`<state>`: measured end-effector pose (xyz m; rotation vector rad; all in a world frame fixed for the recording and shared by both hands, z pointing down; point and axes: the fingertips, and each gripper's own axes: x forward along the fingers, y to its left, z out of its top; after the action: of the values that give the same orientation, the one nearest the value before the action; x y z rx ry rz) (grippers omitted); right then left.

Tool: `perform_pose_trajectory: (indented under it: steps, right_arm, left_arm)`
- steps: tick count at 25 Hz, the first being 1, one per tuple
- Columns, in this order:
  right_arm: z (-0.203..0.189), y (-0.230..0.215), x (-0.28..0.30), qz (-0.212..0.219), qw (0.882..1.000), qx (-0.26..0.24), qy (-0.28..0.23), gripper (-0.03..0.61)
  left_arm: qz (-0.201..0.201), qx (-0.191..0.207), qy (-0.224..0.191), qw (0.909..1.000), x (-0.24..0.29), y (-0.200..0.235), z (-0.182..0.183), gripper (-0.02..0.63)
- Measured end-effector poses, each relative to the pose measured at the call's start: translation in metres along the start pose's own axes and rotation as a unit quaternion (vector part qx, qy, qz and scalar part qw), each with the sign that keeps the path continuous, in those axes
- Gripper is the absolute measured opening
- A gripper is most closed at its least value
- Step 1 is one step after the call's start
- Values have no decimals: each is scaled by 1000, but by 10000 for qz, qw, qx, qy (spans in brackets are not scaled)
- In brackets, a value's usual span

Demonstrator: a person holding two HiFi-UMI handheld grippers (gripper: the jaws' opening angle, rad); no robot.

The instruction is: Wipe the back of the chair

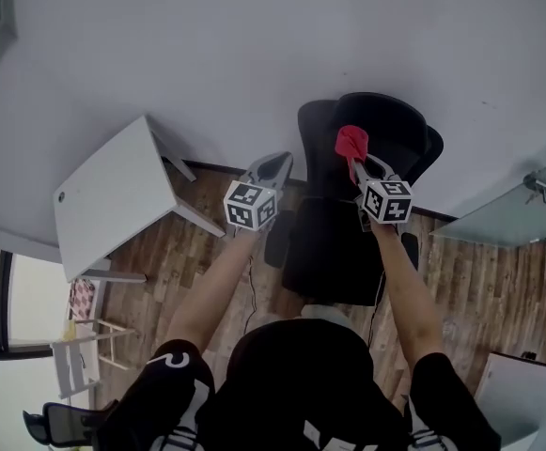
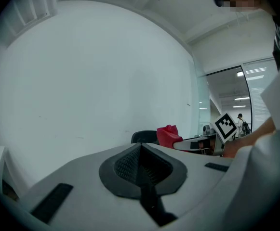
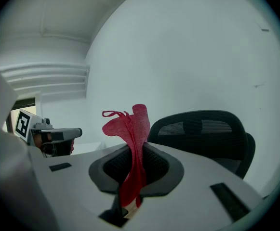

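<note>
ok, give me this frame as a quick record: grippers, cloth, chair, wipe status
left gripper: shut, empty, held beside the right one
right gripper: shut on cloth
cloth: red, bunched, sticking up out of the jaws
chair: black, mesh back, seat toward the person
wipe status: cloth close to the top of the chair back; contact cannot be told
table: white, left of chair

The right gripper (image 1: pixel 354 163) holds a red cloth (image 1: pixel 351 141) against the black chair (image 1: pixel 397 120); the left gripper (image 1: pixel 283 161) nearby.
</note>
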<state>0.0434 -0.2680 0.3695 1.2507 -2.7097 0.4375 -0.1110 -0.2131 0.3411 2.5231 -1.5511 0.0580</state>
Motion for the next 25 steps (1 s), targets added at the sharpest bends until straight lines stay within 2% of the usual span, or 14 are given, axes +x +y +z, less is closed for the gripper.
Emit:
perform_pose_trajectory:
  steps: [6, 12, 19, 25]
  right_arm:
    - [-4, -22, 56, 347, 9991, 14, 240, 63]
    - [-7, -36, 99, 361, 9984, 215, 378, 64]
    - [-10, -53, 135, -5, 9985, 127, 533, 64]
    - [-8, -74, 146, -398, 9976, 199, 526, 67]
  left_arm:
    - [43, 315, 99, 9994, 43, 6, -1, 25]
    - [106, 216, 258, 9994, 71, 24, -4, 25]
    - [-173, 111, 367, 9991, 101, 49, -6, 25]
    - [-740, 257, 412, 9961, 135, 47, -3, 25]
